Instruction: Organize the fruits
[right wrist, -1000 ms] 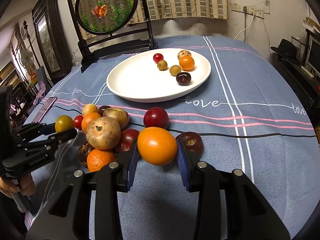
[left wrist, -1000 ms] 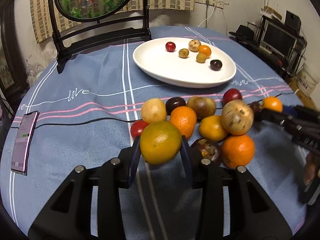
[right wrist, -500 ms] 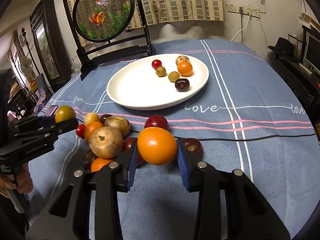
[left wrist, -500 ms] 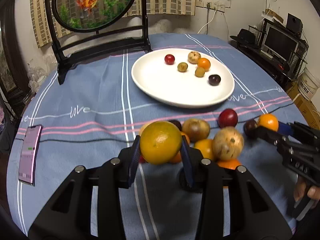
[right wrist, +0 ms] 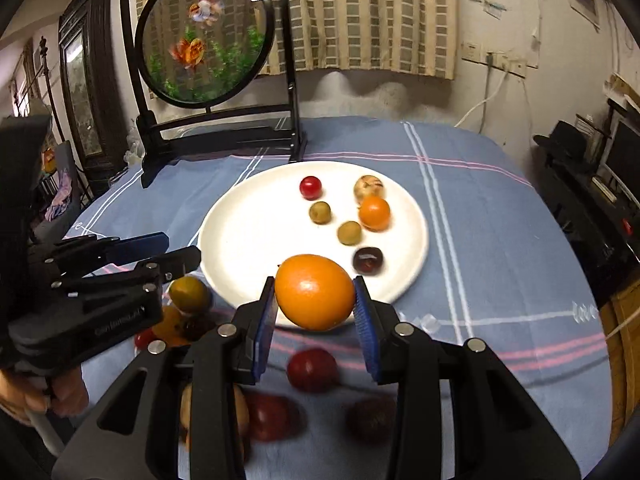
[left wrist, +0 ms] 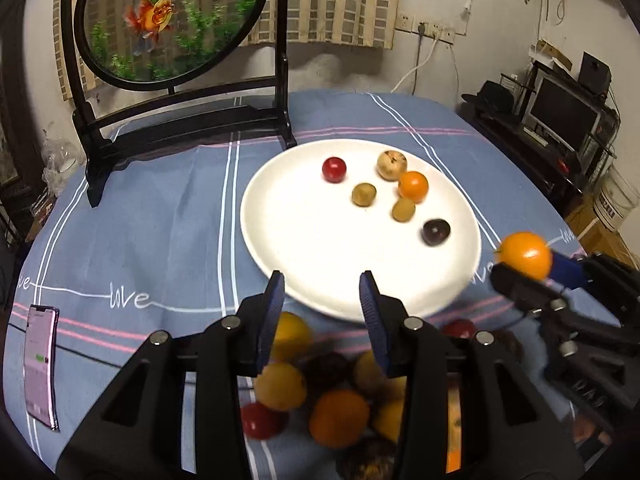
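Observation:
My right gripper is shut on an orange and holds it above the near rim of the white plate; it also shows in the left wrist view. My left gripper is open and empty over the plate's near edge. A yellow-green citrus fruit is below it, blurred, above the fruit pile. The plate holds several small fruits.
A round fish tank on a black stand is at the back of the blue tablecloth. A phone lies at the left edge. Loose red and dark fruits lie under my right gripper.
Both grippers rose and moved toward the plate. The left gripper opened; the yellow-green citrus it held is out of its fingers and down by the pile. The right still holds the orange.

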A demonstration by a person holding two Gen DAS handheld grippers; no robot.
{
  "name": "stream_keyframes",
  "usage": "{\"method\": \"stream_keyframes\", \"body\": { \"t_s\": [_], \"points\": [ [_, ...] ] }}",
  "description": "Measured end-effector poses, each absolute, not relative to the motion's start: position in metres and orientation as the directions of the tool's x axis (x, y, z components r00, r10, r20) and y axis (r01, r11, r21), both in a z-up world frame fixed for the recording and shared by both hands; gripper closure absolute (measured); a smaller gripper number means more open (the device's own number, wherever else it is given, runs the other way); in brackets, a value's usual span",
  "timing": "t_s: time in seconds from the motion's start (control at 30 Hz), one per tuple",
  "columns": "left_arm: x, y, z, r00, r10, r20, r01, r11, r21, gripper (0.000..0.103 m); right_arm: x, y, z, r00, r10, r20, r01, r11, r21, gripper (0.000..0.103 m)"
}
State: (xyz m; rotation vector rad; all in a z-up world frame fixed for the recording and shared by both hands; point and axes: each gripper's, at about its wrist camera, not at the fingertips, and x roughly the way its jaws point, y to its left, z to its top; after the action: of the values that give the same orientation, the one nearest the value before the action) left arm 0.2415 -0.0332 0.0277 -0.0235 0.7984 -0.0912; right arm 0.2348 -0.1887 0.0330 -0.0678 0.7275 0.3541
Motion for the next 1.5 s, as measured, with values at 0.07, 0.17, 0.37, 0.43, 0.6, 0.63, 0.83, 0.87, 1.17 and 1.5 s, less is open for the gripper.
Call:
{"method": "stream_keyframes", "body": {
  "t_s": [0.07, 0.17, 0.37, 0.43, 0.6, 0.63, 0.83, 0.87, 1.17, 1.5],
  "points": [
    [0.250, -0.034, 0.019, 0.670, -0.110, -0.734, 0.085, 0.994, -0.071, 0.064, 0.249, -0.179, 0.020, 0.670, 0.293, -0.682, -0.349, 0.935, 0.059, 0.066],
    [0.258, -0.031, 0.007, 0.654, -0.100, -0.750, 0.082, 0.995, -0.061, 0.069, 0.268, -0.169, 0.001, 0.644, 0.271, -0.715, -0.338, 0.940, 0.052, 0.066],
    [0.249, -0.009, 0.015, 0.659, -0.075, -0.748, 0.068, 0.997, -0.041, 0.068, 0.272, -0.179, -0.005, 0.601, 0.318, -0.734, -0.340, 0.932, 0.125, 0.066],
    [0.242, 0.001, 0.020, 0.673, -0.042, -0.739, 0.052, 0.999, -0.009, 0.058, 0.265, -0.189, 0.002, 0.601, 0.341, -0.723, -0.345, 0.927, 0.150, 0.066],
    [0.234, 0.028, 0.012, 0.649, 0.032, -0.760, 0.006, 0.999, 0.047, 0.058, 0.253, -0.197, 0.015, 0.618, 0.360, -0.699, -0.353, 0.922, 0.162, 0.065],
    [0.231, 0.034, 0.007, 0.636, 0.033, -0.771, -0.002, 0.999, 0.041, 0.058, 0.251, -0.197, 0.018, 0.619, 0.367, -0.694, -0.357, 0.919, 0.167, 0.065],
    [0.191, 0.037, -0.011, 0.607, 0.004, -0.795, 0.062, 0.997, 0.053, 0.051, 0.245, -0.198, 0.022, 0.606, 0.396, -0.690, -0.370, 0.908, 0.196, 0.065],
    [0.184, 0.036, -0.014, 0.603, -0.003, -0.798, 0.074, 0.996, 0.052, 0.051, 0.245, -0.198, 0.023, 0.606, 0.396, -0.690, -0.369, 0.908, 0.196, 0.065],
    [0.164, 0.011, -0.029, 0.578, -0.066, -0.813, 0.181, 0.982, 0.049, 0.040, 0.234, -0.199, 0.026, 0.602, 0.418, -0.680, -0.388, 0.898, 0.208, 0.065],
    [0.180, -0.001, -0.044, 0.566, -0.059, -0.823, 0.201, 0.977, 0.068, 0.050, 0.233, -0.202, 0.023, 0.590, 0.430, -0.684, -0.391, 0.893, 0.224, 0.065]
  ]
}}
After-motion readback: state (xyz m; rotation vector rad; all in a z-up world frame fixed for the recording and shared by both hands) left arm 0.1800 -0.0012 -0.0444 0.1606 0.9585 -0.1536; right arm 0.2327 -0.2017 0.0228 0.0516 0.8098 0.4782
